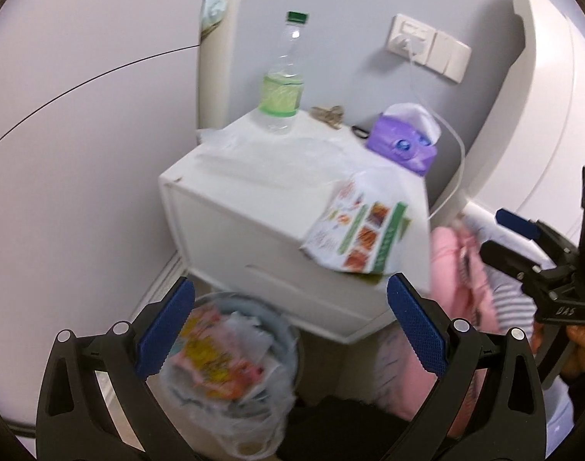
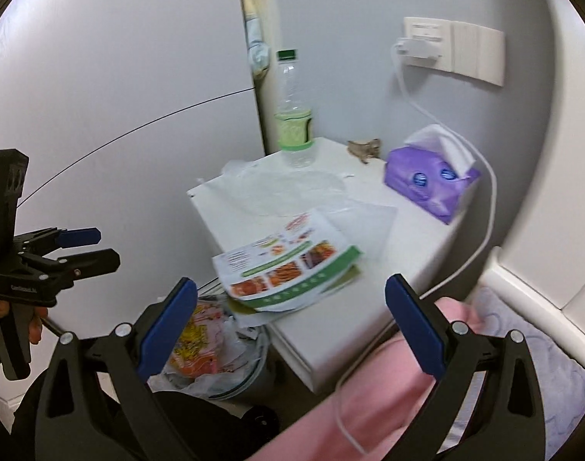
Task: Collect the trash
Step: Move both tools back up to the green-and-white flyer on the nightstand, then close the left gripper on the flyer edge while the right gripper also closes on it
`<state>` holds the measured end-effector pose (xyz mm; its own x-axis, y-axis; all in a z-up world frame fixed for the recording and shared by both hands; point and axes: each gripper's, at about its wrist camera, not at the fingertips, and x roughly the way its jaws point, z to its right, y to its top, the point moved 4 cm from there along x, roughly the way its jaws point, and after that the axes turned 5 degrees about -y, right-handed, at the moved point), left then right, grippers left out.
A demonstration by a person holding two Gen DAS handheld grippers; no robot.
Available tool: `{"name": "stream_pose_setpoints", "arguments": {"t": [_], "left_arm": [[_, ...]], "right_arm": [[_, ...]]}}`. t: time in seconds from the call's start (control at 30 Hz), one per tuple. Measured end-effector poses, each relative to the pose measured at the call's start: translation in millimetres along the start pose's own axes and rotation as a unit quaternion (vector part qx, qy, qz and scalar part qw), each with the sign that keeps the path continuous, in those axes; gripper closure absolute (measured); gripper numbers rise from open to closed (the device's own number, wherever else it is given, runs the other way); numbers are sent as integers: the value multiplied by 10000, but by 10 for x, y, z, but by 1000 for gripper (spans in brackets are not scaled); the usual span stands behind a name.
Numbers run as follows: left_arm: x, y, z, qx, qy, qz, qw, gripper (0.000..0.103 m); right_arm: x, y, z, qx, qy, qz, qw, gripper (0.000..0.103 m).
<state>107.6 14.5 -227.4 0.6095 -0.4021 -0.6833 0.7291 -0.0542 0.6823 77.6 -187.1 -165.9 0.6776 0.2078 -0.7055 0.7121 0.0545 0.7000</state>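
On the nightstand [image 2: 369, 280] corner, flyer [image 2: 288, 265] overhanging lengthwise toward bin [image 1: 231, 365]; both grippers' fingers [image 1: 165, 330] apart, empty.

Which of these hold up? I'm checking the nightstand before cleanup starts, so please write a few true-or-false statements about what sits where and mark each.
1. The plastic bottle stands upright on the nightstand. True.
2. The leaflet lies fully on the nightstand top. False: it hangs over the front edge, above the trash bin.
3. The left hand-held gripper is shut on the leaflet. False: it is open and holds nothing.
4. The tissue pack is purple. True.
5. The trash bin is empty. False: it already holds wrappers and paper.
6. The right hand-held gripper is open. True.
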Motion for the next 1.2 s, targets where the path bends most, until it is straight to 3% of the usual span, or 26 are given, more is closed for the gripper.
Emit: {"name": "stream_pose_setpoints", "arguments": {"t": [0.13,0.33,1.07,1.13,1.2], "left_arm": [[114,44,168,102,-145,-91,9998,6],[334,75,222,171,-179,-294,9993,6],[1250,-27,1,-495,-784,-946,9912,6],[1291,-37,-38,-651,-893,-954,9893,8],[1322,-47,-62,-707,-938,-978,9883,20]], "right_arm": [[45,-39,135,53,-174,-8,9998,7],[239,-26,286,434,-33,-165,9989,7],[1236,25,513,522,341,-1042,9926,7],[1286,7,526,516,344,-1069,9923,7],[1329,-13,527,530,391,-1094,9918,7]]}}
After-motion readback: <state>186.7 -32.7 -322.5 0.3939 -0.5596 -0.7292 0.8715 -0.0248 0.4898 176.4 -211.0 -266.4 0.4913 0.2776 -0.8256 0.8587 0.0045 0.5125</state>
